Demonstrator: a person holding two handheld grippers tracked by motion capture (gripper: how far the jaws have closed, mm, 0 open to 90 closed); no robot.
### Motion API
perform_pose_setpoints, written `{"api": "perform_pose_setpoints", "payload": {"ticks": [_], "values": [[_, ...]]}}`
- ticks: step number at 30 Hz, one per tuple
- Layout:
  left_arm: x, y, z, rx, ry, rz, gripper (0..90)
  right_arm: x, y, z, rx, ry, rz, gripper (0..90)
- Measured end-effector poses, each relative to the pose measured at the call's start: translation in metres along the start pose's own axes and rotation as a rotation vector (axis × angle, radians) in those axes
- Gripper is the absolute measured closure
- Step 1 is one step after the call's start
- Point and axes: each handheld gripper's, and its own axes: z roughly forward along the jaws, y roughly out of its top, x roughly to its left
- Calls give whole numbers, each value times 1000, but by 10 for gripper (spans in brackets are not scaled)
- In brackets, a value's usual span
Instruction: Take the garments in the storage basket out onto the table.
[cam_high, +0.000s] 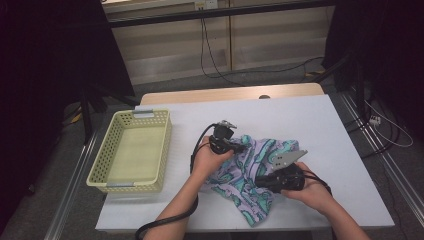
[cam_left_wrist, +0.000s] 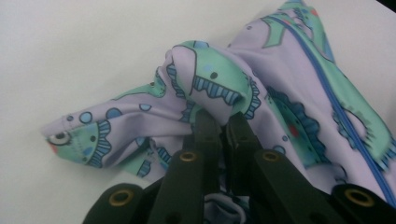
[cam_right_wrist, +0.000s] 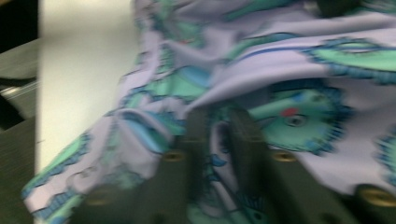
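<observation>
Nearest the person, the right claw (cam_high: 264, 181) sits low on the counter (cam_high: 320, 125), held in the right hand (cam_high: 312, 192), with its grey three-cornered plate (cam_high: 286, 159) tilted up on top. Its jaws are pinched together on a fold of the patterned cloth (cam_high: 247, 175); in the right gripper view the right claw (cam_right_wrist: 218, 122) has a ridge of lilac and teal fabric (cam_right_wrist: 280, 70) squeezed between the two black jaws, though that picture is blurred. The near corner of the cloth trails toward the front edge of the counter, just left of the right hand.

A little farther in, the left claw (cam_high: 242, 147) is held by the left hand (cam_high: 207, 161), its cable looping back toward the person's forearm. It too is clamped on the cloth: the left gripper view shows the left claw (cam_left_wrist: 223, 125) with its jaws nearly together, and a bunched hump of the fabric (cam_left_wrist: 219, 84) rises right above their tips. The print shows teal fish-like shapes with blue edging on a lilac ground, and a thin blue line runs along one side.

The cloth lies crumpled in the middle of the counter, between the two claws and touching both.

Farther left, well apart from the cloth, a pale yellow basket (cam_high: 111, 150) stands on the counter's left edge.
</observation>
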Motion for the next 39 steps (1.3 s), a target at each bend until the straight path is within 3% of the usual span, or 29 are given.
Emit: {"api": "perform_pose_setpoints", "payload": {"ticks": [1,2,8,10,15,18,21,24,26,27,28,29,32,35,39], "values": [[0,0,-5,-14,5,-5,861,-4,0,-3,-6,-14,6,732],[0,-1,-11,-20,6,-1,861,-7,1,-5,-17,-20,23,667],[-2,-5,-42,-57,8,8,861,-23,11,-25,-131,-161,89,468],[-3,-9,-51,-49,8,9,861,-30,13,-30,-160,-241,105,396],[-9,-22,-59,-7,2,18,861,-57,9,-36,-187,-443,180,342],[-10,-27,-59,12,-12,9,861,-72,6,-35,-186,-517,222,334],[-11,-32,-57,26,-12,7,861,-82,1,-29,-153,-502,270,333],[-7,-35,-59,21,0,-7,861,-92,-6,-15,-73,-470,315,388],[-3,-37,-63,8,18,-19,861,-97,-9,-7,-29,-459,322,537],[-1,-38,-65,4,31,-23,861,-99,-11,-3,-6,-450,319,693],[1,-38,-68,-4,38,-28,861,-100,-11,-2,-10,-450,302,797],[3,-38,-69,-14,37,-34,861,-100,-10,-1,-23,-433,305,845],[6,-37,-76,-23,30,-44,861,-96,-5,-2,-50,-435,266,864],[5,-35,-85,-31,11,-44,860,-86,3,-10,-113,-382,240,867],[-1,-36,-87,-4,-6,-32,859,-55,15,-18,-163,-287,133,867]]}}
